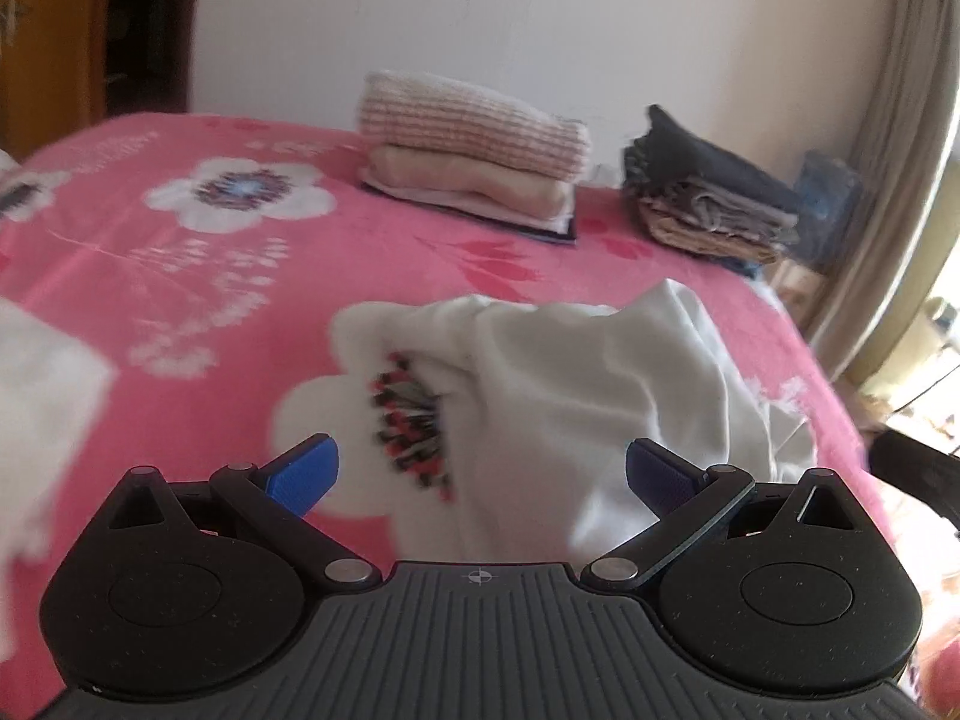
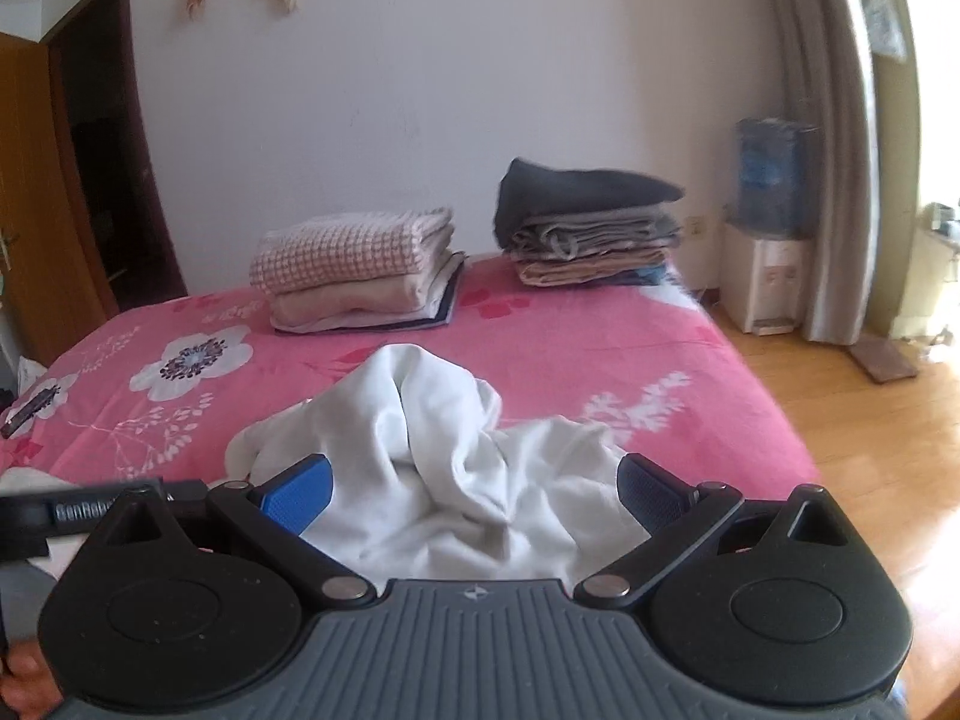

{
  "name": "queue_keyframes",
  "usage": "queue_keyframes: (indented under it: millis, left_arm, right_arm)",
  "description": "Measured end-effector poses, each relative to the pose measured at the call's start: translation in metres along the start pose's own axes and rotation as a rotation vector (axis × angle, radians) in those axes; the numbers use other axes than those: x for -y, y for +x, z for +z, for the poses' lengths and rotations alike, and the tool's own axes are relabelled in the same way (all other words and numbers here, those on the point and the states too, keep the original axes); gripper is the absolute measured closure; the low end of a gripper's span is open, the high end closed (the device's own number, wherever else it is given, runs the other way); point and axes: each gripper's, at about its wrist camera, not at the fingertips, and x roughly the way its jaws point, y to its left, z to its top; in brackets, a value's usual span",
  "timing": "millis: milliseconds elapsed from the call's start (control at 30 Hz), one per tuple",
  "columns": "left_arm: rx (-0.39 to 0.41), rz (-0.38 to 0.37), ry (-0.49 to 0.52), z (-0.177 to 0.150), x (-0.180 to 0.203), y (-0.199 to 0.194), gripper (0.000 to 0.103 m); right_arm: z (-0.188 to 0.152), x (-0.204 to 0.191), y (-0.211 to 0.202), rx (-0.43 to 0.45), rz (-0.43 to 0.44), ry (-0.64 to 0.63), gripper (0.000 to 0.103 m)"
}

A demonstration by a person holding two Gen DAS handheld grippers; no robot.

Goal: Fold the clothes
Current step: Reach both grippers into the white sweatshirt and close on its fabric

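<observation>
Both grippers, left (image 1: 480,474) and right (image 2: 474,489), hover with jaws spread wide, grasping nothing. Just beyond them a crumpled white garment (image 2: 456,468) lies unfolded on the pink floral bed (image 2: 600,330). Two folded stacks, light (image 2: 360,270) and dark (image 2: 591,222), sit by the far wall.
</observation>
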Motion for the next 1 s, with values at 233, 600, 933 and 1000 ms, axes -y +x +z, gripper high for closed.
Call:
queue_keyframes:
  millis: [233,600,933,1000]
  left_arm:
    - [0.006,-0.102,-0.044,-0.020,-0.004,0.047,0.003]
    - [0.038,-0.195,-0.026,-0.023,-0.007,0.054,0.049]
    - [0.129,-0.153,-0.313,-0.004,-0.061,0.003,0.074]
    - [0.145,-0.186,-0.353,0.001,-0.074,-0.008,0.073]
  right_arm:
    - [0.020,0.019,0.100,-0.047,0.086,0.054,0.000]
    - [0.022,0.051,0.190,-0.212,0.272,0.271,0.048]
    - [0.003,-0.008,0.088,-0.105,0.375,0.139,0.098]
    - [-0.002,-0.020,0.064,-0.098,0.403,0.104,0.098]
